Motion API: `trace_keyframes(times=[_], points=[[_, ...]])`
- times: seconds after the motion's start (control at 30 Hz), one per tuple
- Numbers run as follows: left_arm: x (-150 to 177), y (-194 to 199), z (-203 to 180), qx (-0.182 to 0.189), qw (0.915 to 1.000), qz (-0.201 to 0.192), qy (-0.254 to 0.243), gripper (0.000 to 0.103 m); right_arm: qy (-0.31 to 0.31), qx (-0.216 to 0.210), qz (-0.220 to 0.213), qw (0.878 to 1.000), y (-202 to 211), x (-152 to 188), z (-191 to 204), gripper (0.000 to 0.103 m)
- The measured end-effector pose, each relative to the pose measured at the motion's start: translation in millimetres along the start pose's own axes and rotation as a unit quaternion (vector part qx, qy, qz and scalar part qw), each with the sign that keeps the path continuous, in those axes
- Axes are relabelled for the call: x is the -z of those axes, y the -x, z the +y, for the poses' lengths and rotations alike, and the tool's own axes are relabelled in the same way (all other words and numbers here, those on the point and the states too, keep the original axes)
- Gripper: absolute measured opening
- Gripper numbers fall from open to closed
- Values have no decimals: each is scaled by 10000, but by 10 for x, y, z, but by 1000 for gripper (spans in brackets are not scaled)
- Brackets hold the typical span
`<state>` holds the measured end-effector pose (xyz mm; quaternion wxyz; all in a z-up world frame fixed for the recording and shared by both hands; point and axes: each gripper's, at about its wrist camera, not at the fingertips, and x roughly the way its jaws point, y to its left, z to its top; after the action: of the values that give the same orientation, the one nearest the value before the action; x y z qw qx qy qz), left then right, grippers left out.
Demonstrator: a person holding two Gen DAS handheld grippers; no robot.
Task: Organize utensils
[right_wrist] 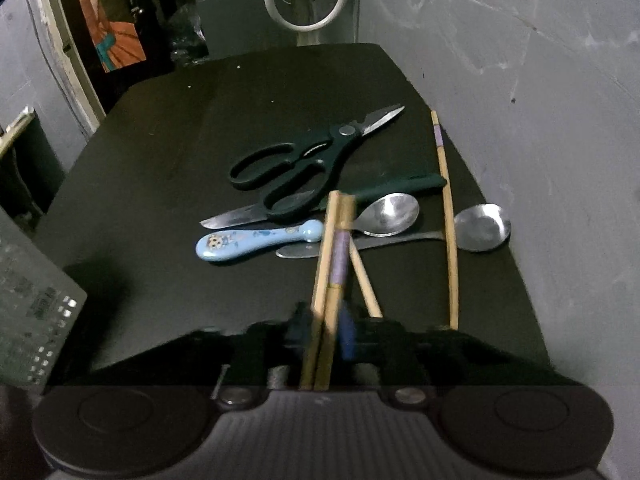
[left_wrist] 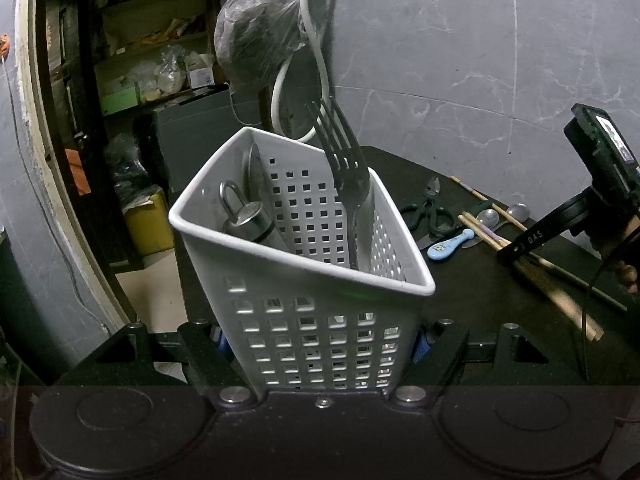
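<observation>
My left gripper point(left_wrist: 320, 344) is shut on the lower walls of a white perforated basket point(left_wrist: 256, 276), held tilted over the table's left end. A dark fork point(left_wrist: 344, 168), a steel cylinder with a ring point(left_wrist: 250, 224) and a flat metal blade point(left_wrist: 252, 164) stand in it. My right gripper point(right_wrist: 324, 328) is shut on two wooden chopsticks point(right_wrist: 338, 240) above the utensil pile, and shows as the right gripper point(left_wrist: 520, 248) at right. Below lie green scissors point(right_wrist: 304, 164), a knife point(right_wrist: 236, 216), a blue-handled spoon point(right_wrist: 256, 242), two steel spoons point(right_wrist: 390, 214) and loose chopsticks point(right_wrist: 446, 208).
The black table point(right_wrist: 180, 140) ends against a grey marbled wall point(right_wrist: 560, 120) on the right. A white hose loop point(left_wrist: 280, 92) and a plastic bag point(left_wrist: 256, 44) hang from a tap behind the basket. The basket point(right_wrist: 36, 312) borders the pile on the left.
</observation>
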<state>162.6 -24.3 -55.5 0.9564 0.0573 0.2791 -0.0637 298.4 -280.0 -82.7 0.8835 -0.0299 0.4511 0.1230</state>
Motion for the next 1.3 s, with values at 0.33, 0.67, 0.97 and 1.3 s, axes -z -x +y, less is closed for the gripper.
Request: trace_keyframes(times=[0.33,0.67,0.97,1.3], points=[[3,-1,-4,-4,10000,-2,12,78,-444,-379,-133,9982,50,14,-142,6],[11,3,-10,-8,10000,-2,16,78,-678,-907,-823,9902,288,78,-232,6],[13,16,-19,-27,10000,-12,37,78,-374,-1807,-1990,9625,808,-162,-51,7],[13,26,-21,-38,10000,-41,44,78,-122,-3154,-2768,9076,1145,-689,375,7]])
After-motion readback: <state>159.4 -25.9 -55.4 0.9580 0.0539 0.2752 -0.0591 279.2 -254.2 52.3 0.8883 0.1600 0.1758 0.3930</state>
